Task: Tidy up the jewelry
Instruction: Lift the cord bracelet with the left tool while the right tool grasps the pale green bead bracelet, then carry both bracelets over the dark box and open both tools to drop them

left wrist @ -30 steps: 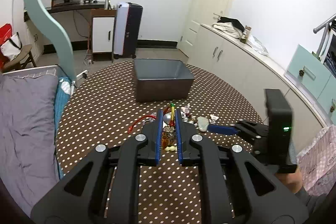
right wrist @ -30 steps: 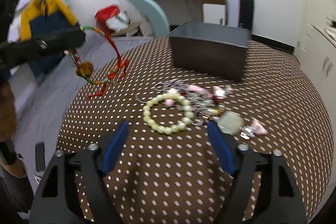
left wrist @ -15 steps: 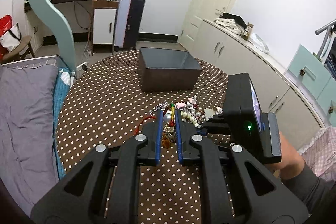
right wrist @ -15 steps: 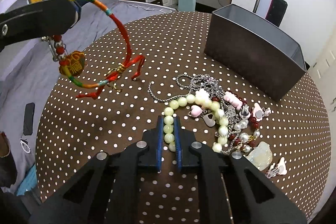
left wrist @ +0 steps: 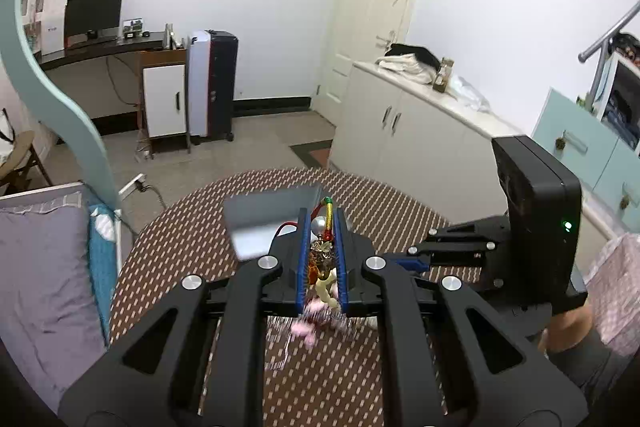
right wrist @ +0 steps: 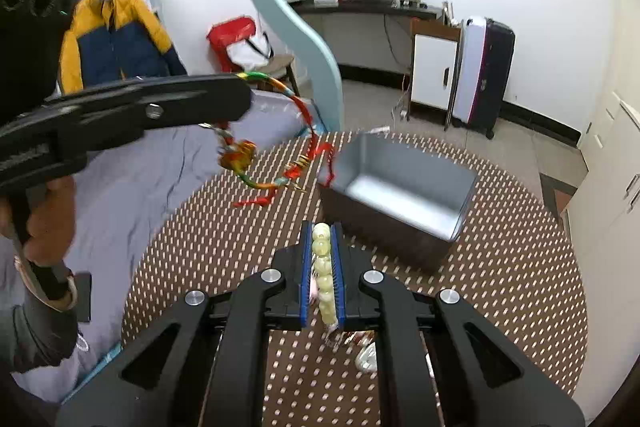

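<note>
The right gripper (right wrist: 321,259) has just been closing and now pinches a strand of pale green beads (right wrist: 323,277) between its blue pads, the strand hanging below the jaws. The left gripper (left wrist: 322,251) is clamped on a multicoloured cord charm (right wrist: 280,147), whose red tassels dangle in the air just beside the near left corner of the grey box (right wrist: 400,195). The box stands open-topped toward the far side of the round dotted table (right wrist: 520,287). The remaining jewelry pile (left wrist: 316,323) lies blurred under the grippers; bare cloth reaches the table edge on both sides.
</note>
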The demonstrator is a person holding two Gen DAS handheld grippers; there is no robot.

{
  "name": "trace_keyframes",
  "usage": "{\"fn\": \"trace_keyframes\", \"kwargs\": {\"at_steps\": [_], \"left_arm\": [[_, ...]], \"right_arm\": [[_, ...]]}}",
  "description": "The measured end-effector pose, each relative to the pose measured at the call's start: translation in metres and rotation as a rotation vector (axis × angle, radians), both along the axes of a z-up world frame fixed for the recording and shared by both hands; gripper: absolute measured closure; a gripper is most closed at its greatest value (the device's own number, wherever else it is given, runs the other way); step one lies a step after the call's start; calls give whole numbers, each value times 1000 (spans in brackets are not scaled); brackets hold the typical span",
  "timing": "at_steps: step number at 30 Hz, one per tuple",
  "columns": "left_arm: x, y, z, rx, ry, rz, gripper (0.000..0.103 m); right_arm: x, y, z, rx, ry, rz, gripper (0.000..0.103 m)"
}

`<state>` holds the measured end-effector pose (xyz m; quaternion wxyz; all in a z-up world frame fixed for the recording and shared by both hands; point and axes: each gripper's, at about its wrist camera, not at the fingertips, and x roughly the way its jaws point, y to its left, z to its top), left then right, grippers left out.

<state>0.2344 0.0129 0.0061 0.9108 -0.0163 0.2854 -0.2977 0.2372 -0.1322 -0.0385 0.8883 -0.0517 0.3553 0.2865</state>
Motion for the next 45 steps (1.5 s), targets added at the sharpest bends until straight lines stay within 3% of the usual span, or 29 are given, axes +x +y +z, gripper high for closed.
{"fn": "trace_keyframes", "kwargs": {"at_steps": [7, 14, 24, 29, 39, 45], "left_arm": [[22, -17, 8, 6, 1, -19, 91], [29, -19, 12, -5, -7, -10, 91], [46, -25, 30, -13, -36, 11, 91], [81, -35, 15, 7, 24, 28, 91], [128, -55, -60, 108, 208, 26, 91], [138, -58, -93, 148, 273, 37, 91]], "right_arm": [[2, -17, 20, 110, -24, 6, 95], [7, -27, 48, 145, -87, -21, 95], [19, -32, 91, 119, -180, -64, 95], [39, -31, 77, 84, -160, -111, 95], [75, -29, 9, 36, -32, -169, 95], [81, -30, -23, 28, 42, -179, 95]]}}
